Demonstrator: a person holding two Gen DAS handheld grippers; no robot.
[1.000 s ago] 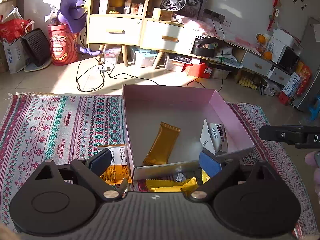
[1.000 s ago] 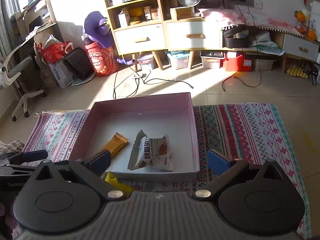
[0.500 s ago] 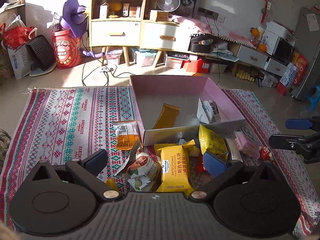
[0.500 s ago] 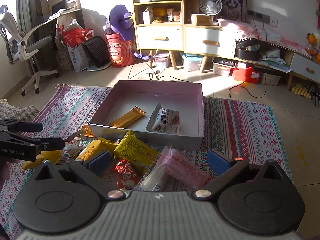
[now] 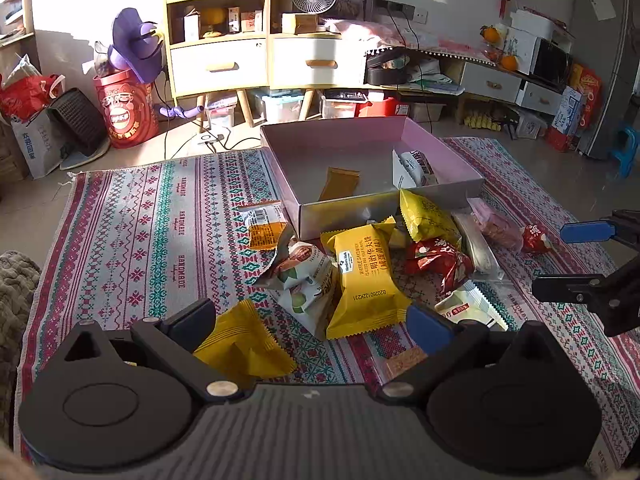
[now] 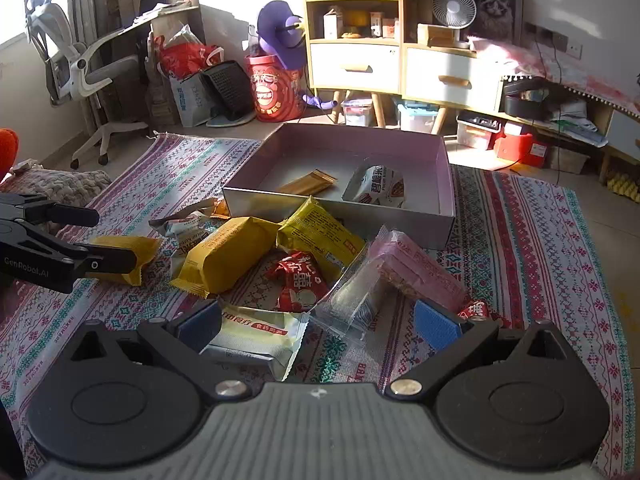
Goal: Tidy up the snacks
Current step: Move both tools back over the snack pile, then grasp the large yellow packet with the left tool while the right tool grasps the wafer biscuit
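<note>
A pink box (image 5: pixel 440 190) (image 6: pixel 446 184) stands on the patterned rug and holds a tan bar (image 5: pixel 339 183) (image 6: pixel 308 183) and a white packet (image 5: pixel 416 164) (image 6: pixel 376 186). Several snack packets lie in a heap in front of it: a yellow waffle packet (image 5: pixel 362 276) (image 6: pixel 224 252), a red packet (image 5: pixel 438 258) (image 6: pixel 298 282), a pink wafer pack (image 6: pixel 416 270). My left gripper (image 5: pixel 310 322) is open above a small yellow packet (image 5: pixel 244 346). My right gripper (image 6: pixel 318 324) is open above a pale packet (image 6: pixel 256 334) and a clear wrapper (image 6: pixel 352 300).
The rug (image 5: pixel 132 232) covers the floor around the box. Shelves and drawers (image 5: pixel 240 64), a red bin (image 5: pixel 126 114), storage boxes and cables stand behind. An office chair (image 6: pixel 80 72) is at the far left. A grey blanket (image 5: pixel 16 292) lies at the rug's left edge.
Both grippers have drawn back from the box toward me, so the heap of packets in front of it has come into view. Both stay open and empty.
</note>
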